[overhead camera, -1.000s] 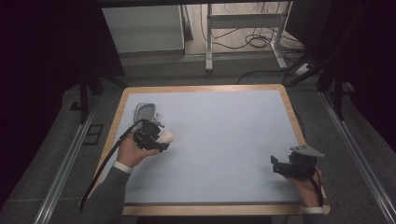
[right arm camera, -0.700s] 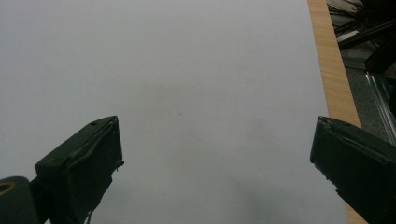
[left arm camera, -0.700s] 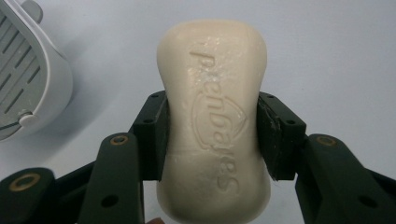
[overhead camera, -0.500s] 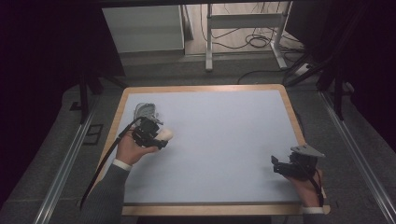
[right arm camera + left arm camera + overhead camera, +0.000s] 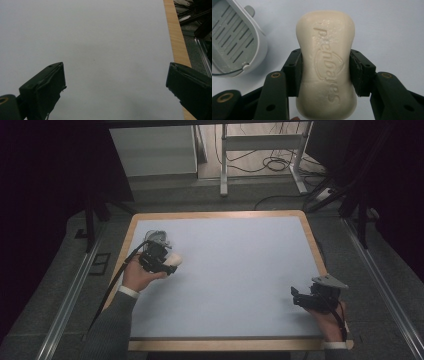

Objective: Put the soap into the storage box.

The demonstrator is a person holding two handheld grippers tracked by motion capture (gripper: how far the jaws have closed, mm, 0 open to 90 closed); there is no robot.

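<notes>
Soap: We see a cream bar of soap point(image 5: 327, 65) pinched at its narrow middle by our left hand-held gripper point(image 5: 325, 72). There are raised letters on its top.
Where the soap is: It is over the left side of the tabletop point(image 5: 240, 285), just beside the soap dish point(image 5: 234, 40).
Long way of the soap: It runs straight out from the hand-held gripper, one end near our hand, the other end sticking out past the jaws.
Soap dish: It is white and grey with slots in its floor. It has no soap in it. In the left gripper view it lies up and to the left of the soap, close but not touching.
Next move, we think: Swing the soap over to the dish, then let go.
Left hand: It is low and near the dish, pointing across the tabletop.
Right hand-held gripper point(image 5: 311, 299): Its jaws stand wide apart with nothing between them. It rests near the right front corner, well apart from the soap.
</notes>
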